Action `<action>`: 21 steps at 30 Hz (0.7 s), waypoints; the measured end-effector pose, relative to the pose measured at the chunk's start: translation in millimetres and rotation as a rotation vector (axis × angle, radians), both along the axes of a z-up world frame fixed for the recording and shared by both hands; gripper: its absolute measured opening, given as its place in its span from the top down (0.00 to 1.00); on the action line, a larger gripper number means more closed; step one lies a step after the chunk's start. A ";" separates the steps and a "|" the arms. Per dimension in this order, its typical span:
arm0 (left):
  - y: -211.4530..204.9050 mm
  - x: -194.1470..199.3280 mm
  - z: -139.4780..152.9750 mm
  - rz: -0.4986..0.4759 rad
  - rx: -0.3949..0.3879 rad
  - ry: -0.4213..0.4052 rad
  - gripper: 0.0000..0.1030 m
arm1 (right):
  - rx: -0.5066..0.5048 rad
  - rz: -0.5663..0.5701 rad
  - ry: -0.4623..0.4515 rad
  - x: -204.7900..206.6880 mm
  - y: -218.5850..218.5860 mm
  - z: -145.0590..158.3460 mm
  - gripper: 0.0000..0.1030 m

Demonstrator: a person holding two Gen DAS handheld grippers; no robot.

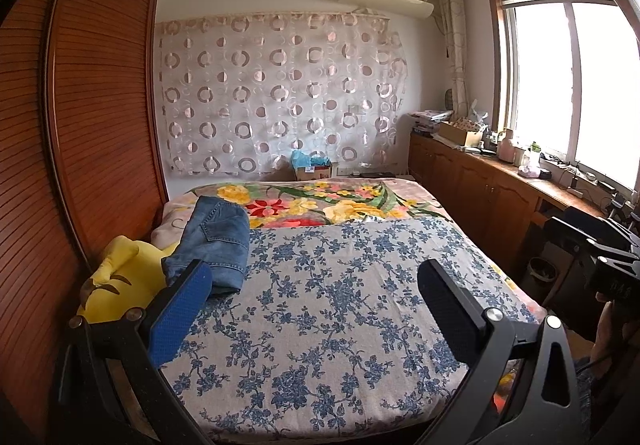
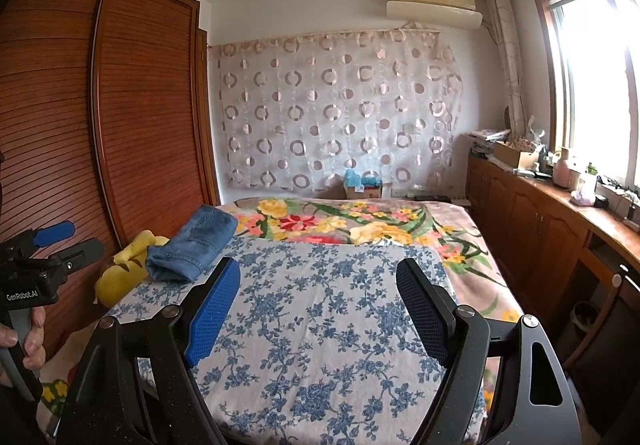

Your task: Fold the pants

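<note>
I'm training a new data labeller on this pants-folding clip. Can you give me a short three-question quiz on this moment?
1. True or false: the jeans lie folded on the bed.
2. What lies beside the jeans, against the wardrobe? A) yellow plush toy B) red pillow C) laptop
3. What does the right gripper hold between its fingers?

Key: 1 true. 2 A, the yellow plush toy. 3 nothing; both it and the left gripper stand open above the blue floral sheet.

Faded blue denim pants (image 1: 214,241), blue-flowered grey sheet (image 1: 340,305), yellow plush toy (image 1: 116,285), red-and-yellow floral blanket (image 1: 320,201)
</note>
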State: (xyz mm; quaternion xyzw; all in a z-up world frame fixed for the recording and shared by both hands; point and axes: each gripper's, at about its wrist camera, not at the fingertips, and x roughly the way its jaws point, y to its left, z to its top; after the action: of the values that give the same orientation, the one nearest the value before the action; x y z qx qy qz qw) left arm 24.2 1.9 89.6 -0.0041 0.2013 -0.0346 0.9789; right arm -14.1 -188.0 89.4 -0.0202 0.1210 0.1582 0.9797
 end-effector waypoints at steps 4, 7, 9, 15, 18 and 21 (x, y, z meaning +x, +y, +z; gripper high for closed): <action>1.2 -0.4 0.0 0.000 -0.001 0.000 0.00 | -0.001 0.000 -0.001 -0.5 0.2 -0.7 0.20; 1.5 -0.8 -0.1 0.000 0.000 0.001 0.00 | 0.000 0.000 0.000 -0.3 0.4 -0.6 0.20; 1.5 -0.9 -0.2 -0.001 -0.001 0.000 0.00 | -0.001 0.000 0.000 -0.5 0.4 -0.2 0.20; 1.3 -1.2 -0.1 0.000 0.000 -0.002 0.00 | 0.000 -0.001 -0.001 -0.7 1.1 -1.0 0.20; 1.2 -1.2 -0.3 0.000 0.000 -0.001 0.00 | 0.000 0.001 -0.003 0.4 1.4 0.0 0.20; 1.1 -1.0 -0.5 0.000 0.000 -0.001 0.00 | -0.001 0.002 -0.002 0.5 1.9 -0.4 0.20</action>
State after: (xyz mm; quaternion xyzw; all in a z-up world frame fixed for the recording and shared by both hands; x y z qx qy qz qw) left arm 23.2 2.9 89.0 -0.0040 0.2009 -0.0344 0.9790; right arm -13.6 -186.2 89.0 -0.0208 0.1202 0.1590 0.9797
